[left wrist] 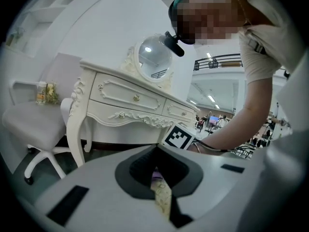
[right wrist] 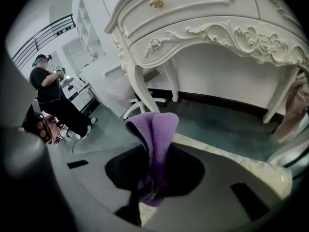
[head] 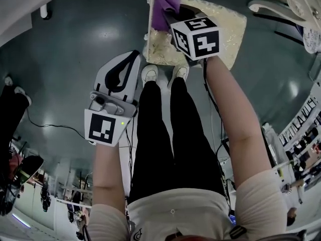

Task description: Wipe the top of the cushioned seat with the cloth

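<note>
Purple cloth (right wrist: 157, 133) tight between right tongs (right wrist: 147, 194)

Ornate white dressing table (left wrist: 130, 103); teal floor (head: 75, 39); white office chair (left wrist: 34, 124).

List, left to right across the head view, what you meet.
bystander in black → left gripper → cloth → white furniture
</note>
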The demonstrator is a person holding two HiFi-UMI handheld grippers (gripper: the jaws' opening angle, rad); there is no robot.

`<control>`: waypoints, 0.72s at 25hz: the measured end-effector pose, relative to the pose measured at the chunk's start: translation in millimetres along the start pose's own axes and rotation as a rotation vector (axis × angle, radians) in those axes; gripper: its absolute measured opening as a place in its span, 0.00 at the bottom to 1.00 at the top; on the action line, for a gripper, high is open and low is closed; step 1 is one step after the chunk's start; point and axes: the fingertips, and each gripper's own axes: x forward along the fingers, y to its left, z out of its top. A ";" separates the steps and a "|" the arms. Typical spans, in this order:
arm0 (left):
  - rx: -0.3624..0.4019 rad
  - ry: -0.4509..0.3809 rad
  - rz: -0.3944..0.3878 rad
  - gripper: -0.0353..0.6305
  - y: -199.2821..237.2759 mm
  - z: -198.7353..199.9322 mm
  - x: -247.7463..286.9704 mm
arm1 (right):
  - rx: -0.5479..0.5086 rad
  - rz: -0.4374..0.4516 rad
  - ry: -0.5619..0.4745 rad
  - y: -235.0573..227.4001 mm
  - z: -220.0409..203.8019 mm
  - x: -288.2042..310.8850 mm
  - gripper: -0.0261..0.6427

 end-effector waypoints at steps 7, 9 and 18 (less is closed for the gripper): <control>0.005 -0.004 0.000 0.07 -12.0 5.6 1.6 | 0.031 0.011 0.056 -13.9 -7.4 -12.2 0.16; -0.006 -0.010 0.001 0.07 -14.5 4.9 3.0 | 0.022 -0.005 0.071 -21.3 -10.8 -15.9 0.16; -0.011 -0.001 -0.039 0.07 -56.7 2.0 23.6 | -0.008 -0.059 0.150 -48.9 -25.3 -33.1 0.16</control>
